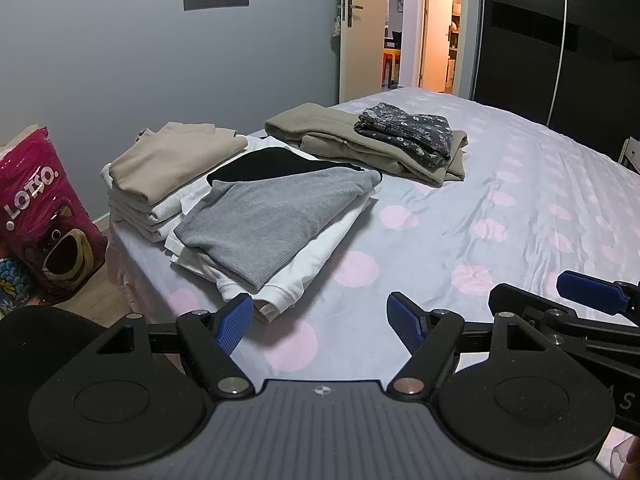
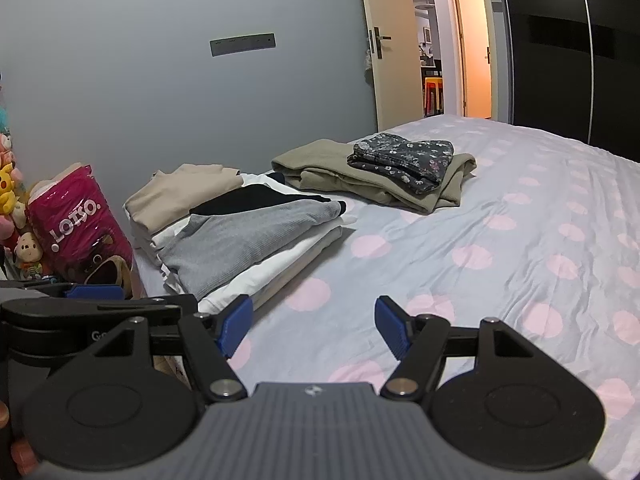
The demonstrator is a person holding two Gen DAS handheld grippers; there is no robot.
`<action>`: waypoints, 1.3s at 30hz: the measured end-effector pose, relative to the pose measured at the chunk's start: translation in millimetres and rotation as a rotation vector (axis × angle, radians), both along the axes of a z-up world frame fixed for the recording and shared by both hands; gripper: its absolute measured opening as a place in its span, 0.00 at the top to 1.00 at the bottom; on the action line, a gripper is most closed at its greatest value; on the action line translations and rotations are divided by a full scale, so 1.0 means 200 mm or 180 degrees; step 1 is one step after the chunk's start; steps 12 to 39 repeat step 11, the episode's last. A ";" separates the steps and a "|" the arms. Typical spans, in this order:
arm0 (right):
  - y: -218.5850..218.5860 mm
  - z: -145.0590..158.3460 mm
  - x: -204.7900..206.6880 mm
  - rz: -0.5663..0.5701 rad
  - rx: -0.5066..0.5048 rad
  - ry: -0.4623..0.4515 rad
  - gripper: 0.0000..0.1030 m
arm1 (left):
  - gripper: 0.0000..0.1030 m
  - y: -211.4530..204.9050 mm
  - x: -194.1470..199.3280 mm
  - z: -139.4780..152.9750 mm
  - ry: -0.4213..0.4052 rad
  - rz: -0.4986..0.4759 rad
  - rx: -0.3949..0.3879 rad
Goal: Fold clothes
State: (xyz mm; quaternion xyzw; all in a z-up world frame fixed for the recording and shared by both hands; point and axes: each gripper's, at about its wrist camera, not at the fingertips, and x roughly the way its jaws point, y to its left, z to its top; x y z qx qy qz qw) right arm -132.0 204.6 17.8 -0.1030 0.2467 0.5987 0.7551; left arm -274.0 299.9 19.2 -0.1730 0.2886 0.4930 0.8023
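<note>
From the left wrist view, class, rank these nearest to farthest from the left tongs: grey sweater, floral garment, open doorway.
1. Grey sweater, just ahead of the left tongs, slightly left.
2. Floral garment, farther up the bed, right, atop olive clothes.
3. Open doorway, beyond the bed.

Both cameras sit low over the near edge of the bed (image 1: 520, 200), side by side, angled down and across it toward the doorway (image 2: 452, 52). Both views share the folded clothes (image 1: 272, 216) (and the grey wall (image 2: 160, 80)).
</note>
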 end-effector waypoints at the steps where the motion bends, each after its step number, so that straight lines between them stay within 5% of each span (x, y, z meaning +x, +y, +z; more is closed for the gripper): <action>1: 0.00 0.00 0.00 -0.0005 0.0007 -0.0002 0.32 | 0.29 0.00 0.00 0.00 -0.0001 0.0000 -0.0004; 39: -0.02 0.02 0.03 -0.0005 0.0079 0.0085 0.32 | 0.29 -0.02 0.02 0.00 -0.0025 -0.0003 -0.0055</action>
